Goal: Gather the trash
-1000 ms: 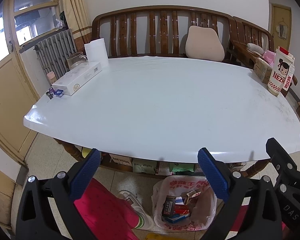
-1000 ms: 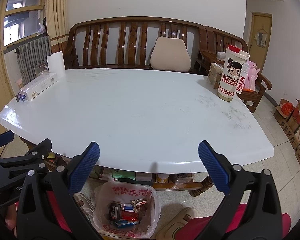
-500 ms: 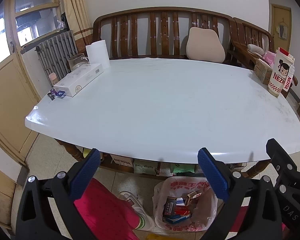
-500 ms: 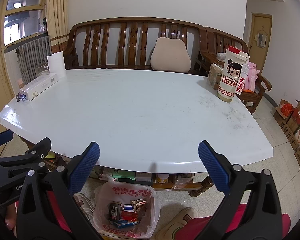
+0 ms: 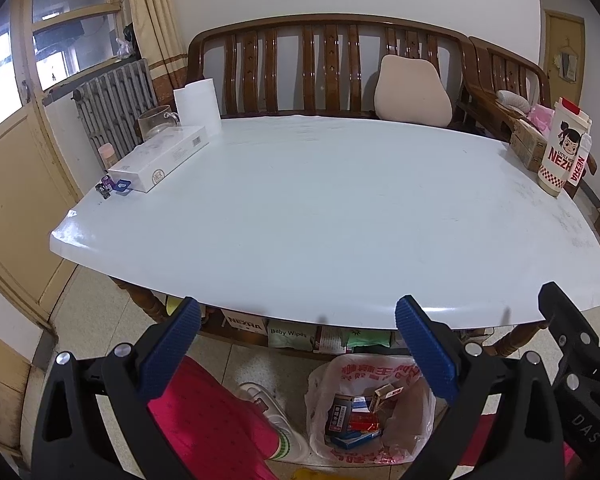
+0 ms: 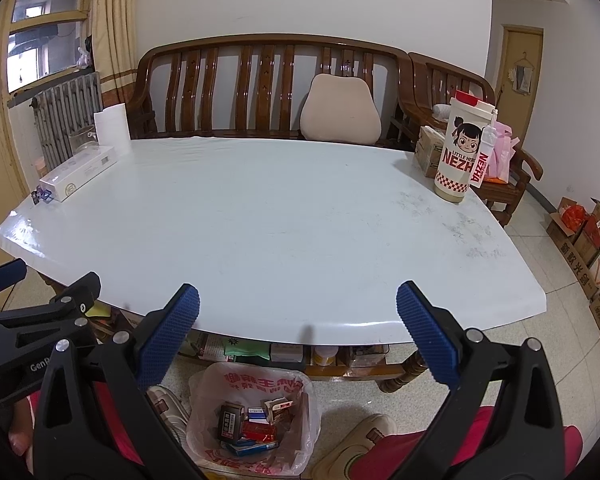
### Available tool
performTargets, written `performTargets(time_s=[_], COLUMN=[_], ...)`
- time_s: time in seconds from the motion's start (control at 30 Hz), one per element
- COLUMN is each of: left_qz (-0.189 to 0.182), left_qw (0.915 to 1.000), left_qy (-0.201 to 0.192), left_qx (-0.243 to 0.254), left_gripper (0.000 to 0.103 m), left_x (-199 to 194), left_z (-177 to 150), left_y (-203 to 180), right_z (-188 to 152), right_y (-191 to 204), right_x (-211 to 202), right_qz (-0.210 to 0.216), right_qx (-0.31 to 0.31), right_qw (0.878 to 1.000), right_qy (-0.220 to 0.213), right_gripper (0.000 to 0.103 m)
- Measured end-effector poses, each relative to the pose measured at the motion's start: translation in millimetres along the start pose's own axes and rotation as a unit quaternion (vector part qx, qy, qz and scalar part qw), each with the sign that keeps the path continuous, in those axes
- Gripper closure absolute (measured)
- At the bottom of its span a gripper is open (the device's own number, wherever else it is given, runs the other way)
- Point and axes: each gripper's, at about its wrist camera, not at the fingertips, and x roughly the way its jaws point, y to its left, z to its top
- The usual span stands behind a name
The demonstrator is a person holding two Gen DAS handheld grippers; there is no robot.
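Observation:
A clear plastic trash bag with red print sits on the floor under the white table's near edge; it holds several small cartons. It also shows in the right wrist view. My left gripper is open and empty, held above the table's near edge and the bag. My right gripper is open and empty, level with it on its right. Each gripper sees the other at its side.
A white flat box, paper roll, glass mug and small purple items stand at the table's far left. A Nezha cup and cardboard box stand far right. A wooden bench lies behind. Packets fill the shelf under the table.
Both grippers have drawn back and risen very slightly, so the table looks a little farther. Nothing was picked up or let go.

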Motion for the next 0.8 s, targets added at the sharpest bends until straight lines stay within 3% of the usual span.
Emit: performTargets(time_s=[0.17, 0.33, 0.8], left_qz=[-0.012, -0.031, 0.002], left_qw=[0.9997, 0.9991, 0.9998], left_qy=[-0.018, -0.011, -0.007], left_qx=[-0.011, -0.028, -0.017], left_gripper=[0.008, 0.008, 0.008], left_x=[-3, -1, 0], left_z=[1, 2, 1], left_y=[4, 10, 7], right_z=[0, 0, 0], right_y=[-3, -5, -6], right_x=[-2, -1, 0], right_qz=[0.0, 0.0, 0.0], right_qx=[0.001, 0.002, 0.001], right_qw=[1.0, 1.0, 1.0], right_qy=[-0.002, 0.001, 0.001], right_gripper=[0.006, 0.006, 0.006])
